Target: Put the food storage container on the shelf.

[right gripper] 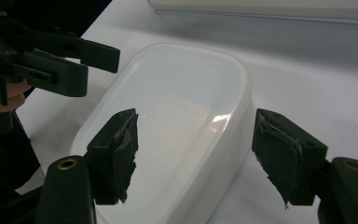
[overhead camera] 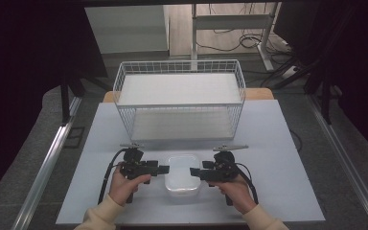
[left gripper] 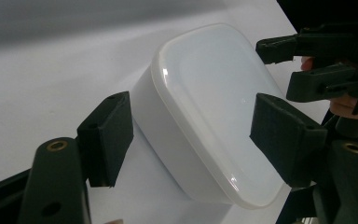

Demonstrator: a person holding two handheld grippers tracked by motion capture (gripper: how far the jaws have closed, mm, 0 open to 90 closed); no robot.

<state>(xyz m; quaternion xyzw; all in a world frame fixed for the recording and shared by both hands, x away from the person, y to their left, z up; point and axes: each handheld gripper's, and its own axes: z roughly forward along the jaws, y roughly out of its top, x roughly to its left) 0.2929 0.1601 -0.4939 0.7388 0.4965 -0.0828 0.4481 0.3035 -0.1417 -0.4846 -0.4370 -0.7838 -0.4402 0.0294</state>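
Near table edge: a white rounded-rectangular plastic container with its translucent lid on sits on the pale grey table, between the two grippers.
Left gripper: jaws wide, pointing at the container's left end; in the left gripper view its pads straddle the container without pressing on it.
Right gripper: jaws wide, aimed at the right end; its worn pads flank the container, clear of its sides.
Behind: a white wire basket stands farther back on the table, well apart from the container.
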